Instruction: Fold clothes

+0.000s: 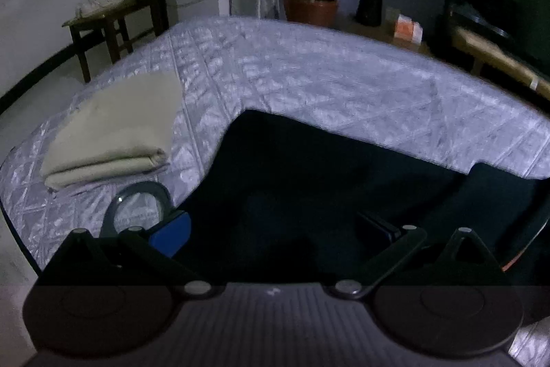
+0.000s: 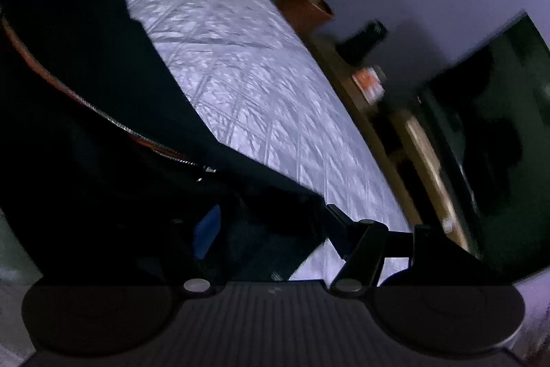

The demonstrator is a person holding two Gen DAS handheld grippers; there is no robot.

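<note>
A dark zip-up jacket [image 1: 309,181] lies spread on the pale quilted bedspread [image 1: 309,71], filling the near and right part of the left wrist view; its far edge runs from a sharp corner near the middle down toward the right, where a fold or sleeve [image 1: 495,195] lies close to the quilt's right edge. The left gripper [image 1: 275,231] hovers low over the jacket with its fingers wide apart, the blue-padded finger [image 1: 172,234] at the garment's left edge and the other finger over the dark cloth; nothing is pinched between them. Left of the jacket, well apart, a folded beige cloth [image 1: 113,133] sits near the left edge of the bed, and a ring-shaped magnifier [image 1: 141,208] lies on the quilt just near it. A broad band of bare quilt stays open between the jacket's far edge and the curved far edge of the bed. Beyond that edge stand a wooden chair [image 1: 117,12], a terracotta plant pot [image 1: 311,7] and a dark television [image 1: 498,6] on a wooden stand. In the blurred, tilted right wrist view, the right gripper [image 2: 275,229] is down in the jacket [image 2: 86,92] beside the orange-backed zipper [image 2: 113,119]; dark cloth bunches between its fingers, which look clamped on it, though the gloom leaves this uncertain. Open quilt [image 2: 240,74] stretches right of the jacket's edge.
</note>
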